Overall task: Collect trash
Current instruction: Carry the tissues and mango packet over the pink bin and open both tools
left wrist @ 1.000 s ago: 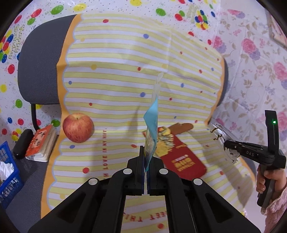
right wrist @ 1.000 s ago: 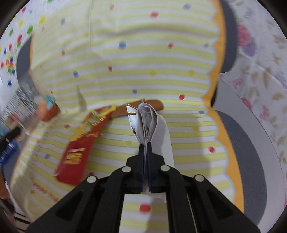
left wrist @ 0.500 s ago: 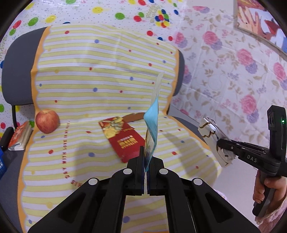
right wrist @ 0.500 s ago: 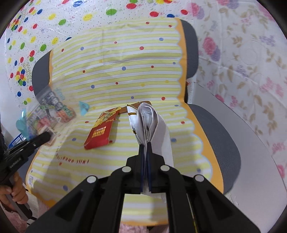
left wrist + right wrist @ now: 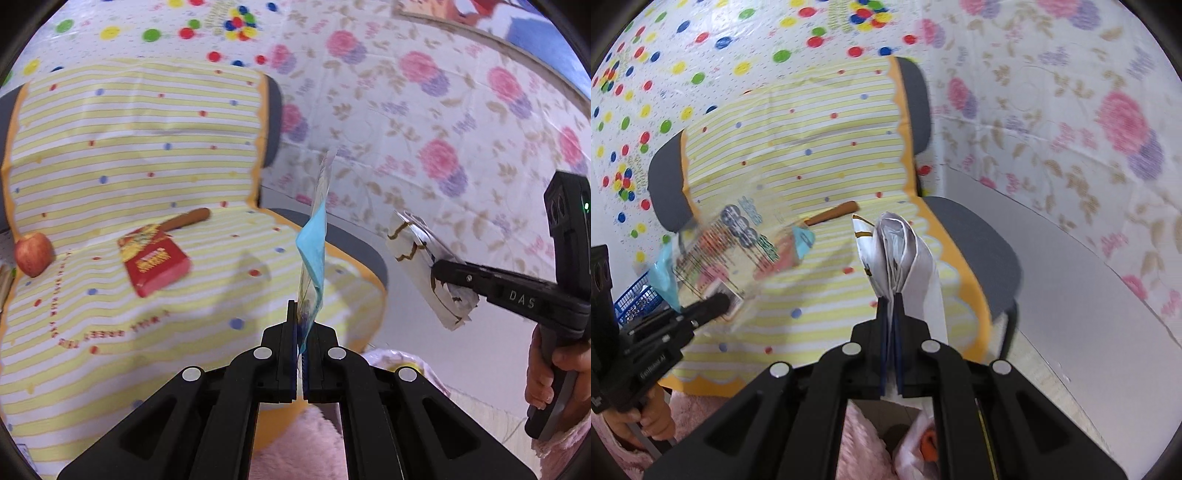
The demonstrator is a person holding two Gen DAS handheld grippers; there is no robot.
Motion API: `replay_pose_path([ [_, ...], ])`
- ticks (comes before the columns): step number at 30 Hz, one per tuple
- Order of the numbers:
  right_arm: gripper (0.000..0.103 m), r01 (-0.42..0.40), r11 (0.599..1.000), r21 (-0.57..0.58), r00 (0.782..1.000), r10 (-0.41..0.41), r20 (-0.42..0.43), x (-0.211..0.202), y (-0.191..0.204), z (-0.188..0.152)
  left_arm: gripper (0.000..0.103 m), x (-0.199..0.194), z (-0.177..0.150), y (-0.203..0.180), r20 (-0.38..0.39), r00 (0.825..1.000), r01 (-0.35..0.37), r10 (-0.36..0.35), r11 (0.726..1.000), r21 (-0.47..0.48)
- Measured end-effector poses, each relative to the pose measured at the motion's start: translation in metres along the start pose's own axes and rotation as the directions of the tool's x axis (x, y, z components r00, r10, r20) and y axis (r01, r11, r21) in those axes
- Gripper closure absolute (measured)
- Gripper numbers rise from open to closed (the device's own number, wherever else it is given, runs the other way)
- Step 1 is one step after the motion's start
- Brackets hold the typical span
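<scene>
My left gripper point(image 5: 302, 321) is shut on a clear and blue plastic wrapper point(image 5: 314, 254) that stands upright from its jaws; the wrapper also shows in the right wrist view point(image 5: 738, 243). My right gripper point(image 5: 891, 301) is shut on a crumpled white paper wrapper point(image 5: 905, 254), which the left wrist view point(image 5: 424, 273) shows at the right, off the chair. Both grippers are held in front of the chair seat. A red packet point(image 5: 155, 260) lies on the yellow striped chair cover point(image 5: 129, 155).
A red apple point(image 5: 32, 253) sits at the seat's left edge. A brown stick-shaped item point(image 5: 186, 219) lies behind the red packet. A blue basket point(image 5: 635, 299) stands at the left. A plastic bag point(image 5: 919, 446) lies below my right gripper. Flowered wall covering is at the right.
Both grippers have pulled back from the chair seat and swung right, each still holding its wrapper. The chair now looks smaller and farther left.
</scene>
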State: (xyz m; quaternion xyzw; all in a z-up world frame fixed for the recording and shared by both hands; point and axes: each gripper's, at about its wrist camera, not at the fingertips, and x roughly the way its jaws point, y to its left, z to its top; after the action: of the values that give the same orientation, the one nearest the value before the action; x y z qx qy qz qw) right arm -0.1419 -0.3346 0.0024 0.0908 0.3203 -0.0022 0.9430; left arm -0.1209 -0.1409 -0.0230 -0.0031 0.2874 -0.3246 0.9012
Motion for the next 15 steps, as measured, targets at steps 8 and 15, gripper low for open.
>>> replay_pose_path([
  [8,0.099,0.101,0.989,0.110,0.995,-0.102,0.004,-0.041,-0.033,-0.047,0.101,0.030,-0.029,-0.062,-0.076,0.987,0.149,-0.142,0.984,0.098],
  [15,0.099,0.182,0.967,0.180,0.983,-0.182,-0.014,-0.062,-0.059,-0.089,0.101,0.061,-0.053,-0.103,-0.171,0.962,0.238,-0.214,0.961,0.137],
])
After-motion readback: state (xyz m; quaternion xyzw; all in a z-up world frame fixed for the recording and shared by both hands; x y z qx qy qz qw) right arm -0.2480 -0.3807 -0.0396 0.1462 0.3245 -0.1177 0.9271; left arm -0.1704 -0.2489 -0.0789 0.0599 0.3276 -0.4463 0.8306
